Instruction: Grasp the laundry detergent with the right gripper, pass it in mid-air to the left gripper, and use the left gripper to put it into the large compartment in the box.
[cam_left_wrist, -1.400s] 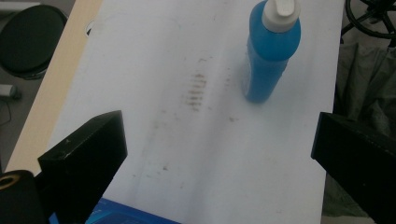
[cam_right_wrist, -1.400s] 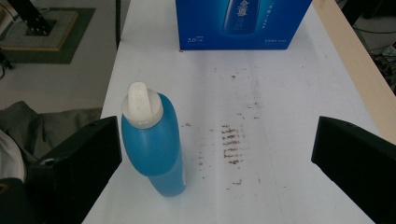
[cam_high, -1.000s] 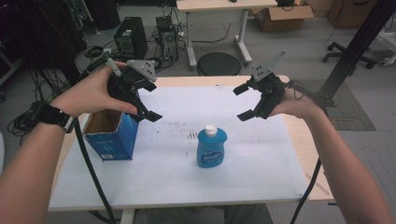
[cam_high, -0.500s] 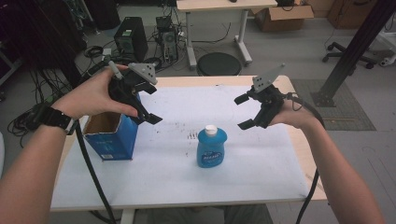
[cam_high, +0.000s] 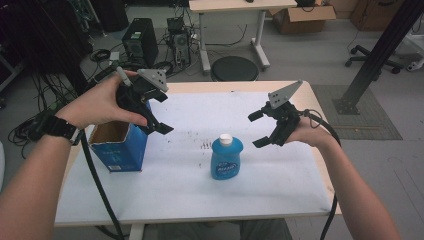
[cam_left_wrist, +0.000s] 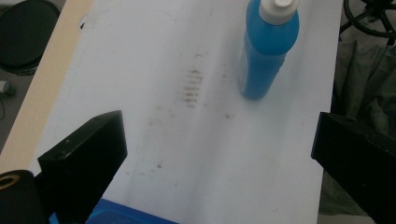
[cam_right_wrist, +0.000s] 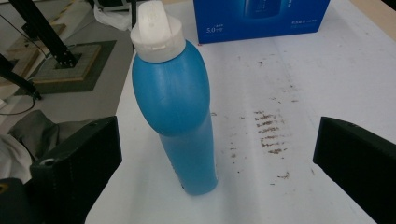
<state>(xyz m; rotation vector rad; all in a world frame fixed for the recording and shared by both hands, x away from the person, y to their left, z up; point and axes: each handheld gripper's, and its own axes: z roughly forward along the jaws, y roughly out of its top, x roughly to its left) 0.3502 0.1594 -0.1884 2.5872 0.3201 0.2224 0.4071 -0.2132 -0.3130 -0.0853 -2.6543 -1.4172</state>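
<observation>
A blue bottle (cam_high: 226, 157) with a white cap stands upright near the middle of the white-covered table (cam_high: 190, 200). An open blue cardboard box (cam_high: 117, 145) stands at the table's left. My left gripper (cam_high: 157, 115) hovers open just above the box's right edge, and its jaws face the bottle (cam_left_wrist: 268, 51) from a distance. My right gripper (cam_high: 255, 130) is open to the right of the bottle and slightly above the table. In the right gripper view the bottle (cam_right_wrist: 180, 107) stands close ahead, left of centre between the wide jaws, with the box (cam_right_wrist: 259, 14) behind it.
Dark smudges (cam_high: 205, 145) mark the sheet just left of the bottle. On the floor beyond the table are a round black stool (cam_high: 234, 68), computer towers (cam_high: 137, 45), another desk (cam_high: 232, 6) and many cables. A black frame post (cam_high: 375, 60) rises at the right.
My right gripper has come down and in toward the bottle from the table's far right. The left gripper has stayed above the box, and the bottle and box have not moved.
</observation>
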